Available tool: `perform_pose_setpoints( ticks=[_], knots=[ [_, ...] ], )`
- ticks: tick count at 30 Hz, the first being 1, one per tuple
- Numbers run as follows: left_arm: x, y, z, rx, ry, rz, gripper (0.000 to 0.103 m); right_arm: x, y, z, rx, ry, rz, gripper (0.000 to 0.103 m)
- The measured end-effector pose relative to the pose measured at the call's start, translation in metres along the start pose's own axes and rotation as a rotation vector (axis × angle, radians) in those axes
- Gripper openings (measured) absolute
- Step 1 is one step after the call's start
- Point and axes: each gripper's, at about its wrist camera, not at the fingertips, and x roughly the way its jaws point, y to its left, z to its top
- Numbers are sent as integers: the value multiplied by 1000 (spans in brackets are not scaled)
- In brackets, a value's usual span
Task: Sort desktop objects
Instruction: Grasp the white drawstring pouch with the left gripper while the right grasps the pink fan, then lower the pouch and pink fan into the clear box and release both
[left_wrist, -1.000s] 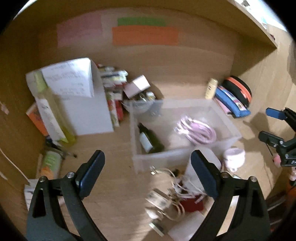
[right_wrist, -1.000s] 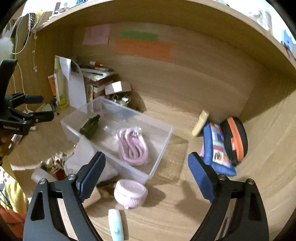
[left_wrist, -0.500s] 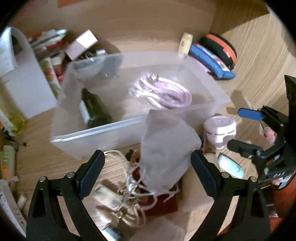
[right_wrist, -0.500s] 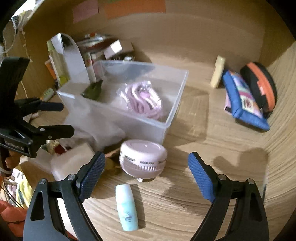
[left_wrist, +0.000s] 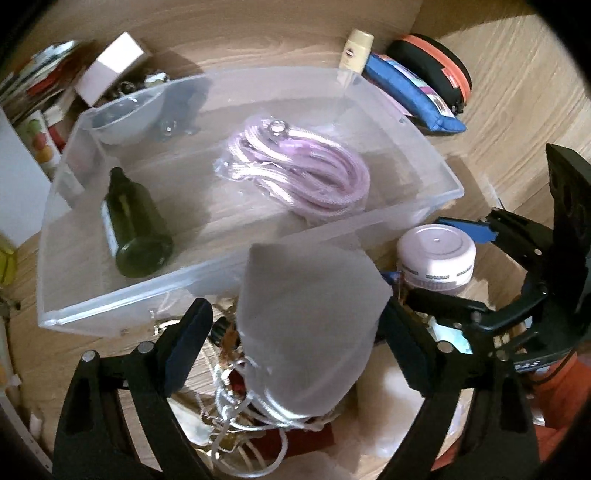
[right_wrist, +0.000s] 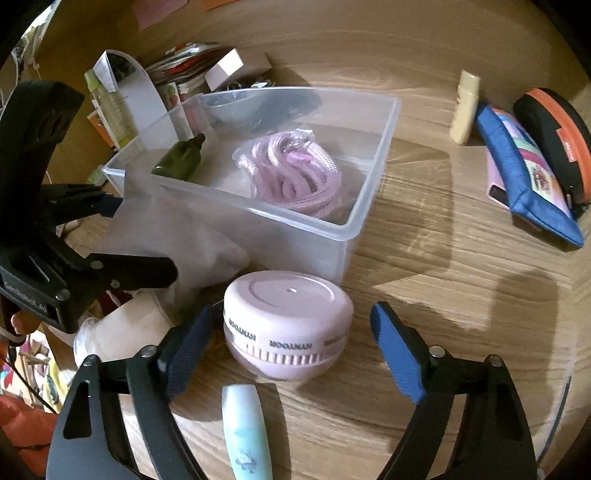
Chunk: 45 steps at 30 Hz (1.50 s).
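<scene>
My left gripper, jaws just narrowing, straddles the grey drawstring pouch in front of the clear bin; right gripper likewise brackets the pink round fan beside the bin's corner, neither pinching yet; I'd centre both before squeezing.

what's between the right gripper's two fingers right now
In the right wrist view, the round pink device sits between the open right gripper fingers; neither pad clearly presses it. Its jaws have just been closing.
</scene>
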Motion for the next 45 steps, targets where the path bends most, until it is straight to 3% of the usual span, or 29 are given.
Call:
perform_pose_setpoints(
  ticks=[4, 7, 14, 30, 45],
  knots=[
    [7, -2, 3, 13, 32, -42, 69, 5, -2, 0, 6, 14, 22, 61],
    [9, -6, 4, 23, 43, -75, 55, 4, -4, -2, 11, 8, 17, 61],
    [0, -8, -3, 30, -3, -67, 44, -14, -9, -5, 26, -48, 10, 61],
    [-55, -12, -24, 35, -214, 48, 41, -56, 3, 7, 16, -151, -14, 61],
    [-124, 4, -28, 4, -410, 38, 41, -93, 18, 33, -33, -264, -54, 61]
  ],
)
